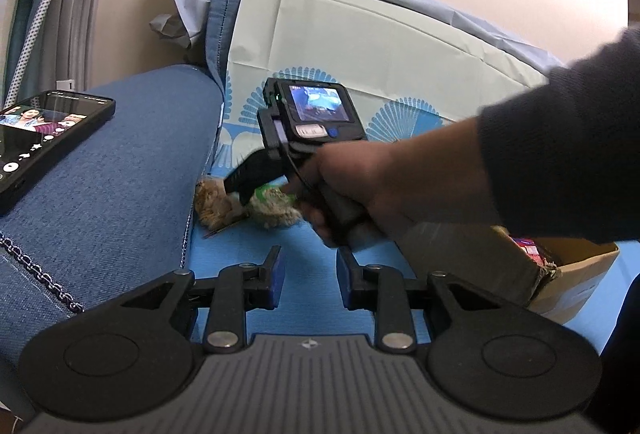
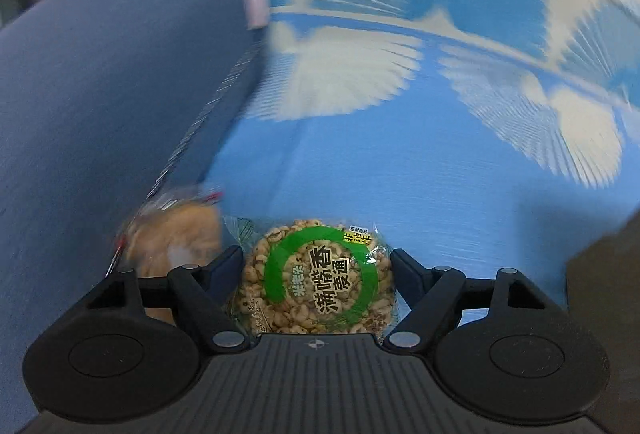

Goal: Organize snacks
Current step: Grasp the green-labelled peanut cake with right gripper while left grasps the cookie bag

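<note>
A round puffed-grain snack in a clear wrapper with a green ring label (image 2: 316,280) sits between the fingers of my right gripper (image 2: 316,266), which is shut on it. It also shows in the left wrist view (image 1: 276,206) under the right gripper (image 1: 248,190). A second, brownish wrapped snack (image 2: 176,238) lies just left of it against the blue sofa arm, and also appears in the left wrist view (image 1: 212,206). My left gripper (image 1: 310,274) is open and empty, a little in front of the snacks above the blue cloth (image 1: 304,314).
A blue denim sofa arm (image 1: 112,186) rises on the left with a phone (image 1: 40,138) lying on it. An open cardboard box (image 1: 572,274) holding packets stands at the right. A blue and white patterned cover (image 2: 400,162) lies over the seat and backrest.
</note>
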A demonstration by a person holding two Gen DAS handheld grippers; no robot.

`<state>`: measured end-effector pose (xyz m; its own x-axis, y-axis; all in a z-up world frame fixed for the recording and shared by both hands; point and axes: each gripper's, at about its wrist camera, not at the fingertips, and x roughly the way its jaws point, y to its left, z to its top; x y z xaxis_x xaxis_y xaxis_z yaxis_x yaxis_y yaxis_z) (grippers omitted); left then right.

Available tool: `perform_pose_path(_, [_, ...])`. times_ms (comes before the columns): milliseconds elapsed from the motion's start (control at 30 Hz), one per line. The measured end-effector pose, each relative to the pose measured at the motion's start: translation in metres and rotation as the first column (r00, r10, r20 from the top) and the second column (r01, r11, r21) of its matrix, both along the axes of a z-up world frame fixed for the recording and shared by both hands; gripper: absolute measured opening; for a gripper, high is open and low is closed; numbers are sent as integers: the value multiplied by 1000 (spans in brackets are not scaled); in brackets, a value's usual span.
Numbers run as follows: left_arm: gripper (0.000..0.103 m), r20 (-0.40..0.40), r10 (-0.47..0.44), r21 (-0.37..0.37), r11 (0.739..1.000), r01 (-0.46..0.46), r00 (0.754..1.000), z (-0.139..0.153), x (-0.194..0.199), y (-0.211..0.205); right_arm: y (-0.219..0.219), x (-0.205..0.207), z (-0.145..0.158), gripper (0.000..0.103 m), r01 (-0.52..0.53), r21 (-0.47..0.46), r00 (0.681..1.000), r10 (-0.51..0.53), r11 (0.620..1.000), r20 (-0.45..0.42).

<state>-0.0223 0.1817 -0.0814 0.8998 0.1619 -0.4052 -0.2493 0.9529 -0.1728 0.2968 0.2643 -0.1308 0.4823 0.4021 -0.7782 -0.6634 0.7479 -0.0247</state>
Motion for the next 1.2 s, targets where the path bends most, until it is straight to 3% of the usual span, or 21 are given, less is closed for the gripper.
perform_pose_path(200, [31, 9, 35, -44, 998, -35, 999, -1, -6, 8, -33, -46, 1, 80, -153, -80, 988, 152, 985, -19])
perform_pose_path(367, [31, 8, 61, -86, 995, -60, 998, -1, -12, 16, -74, -89, 18, 80, -187, -105, 982, 187, 977, -8])
perform_pose_path(633, [31, -10, 82, -106, 991, -83, 997, 0, -16, 20, -157, -159, 83, 80, -208, 1, 977, 208, 978, 45])
perform_pose_path(767, [31, -23, 94, -85, 992, -96, 995, 2, -11, 15, -185, -191, 100, 80, -234, 42, 970, 231, 971, 72])
perform_pose_path(1000, [31, -86, 128, -53, 990, -133, 988, -1, 6, 10, -203, -212, 70, 80, -210, 88, 977, 207, 974, 47])
perform_pose_path(1200, [31, -175, 181, 13, 983, -181, 968, -2, 44, 14, -187, -208, 37, 80, -175, 45, 984, 173, 984, 35])
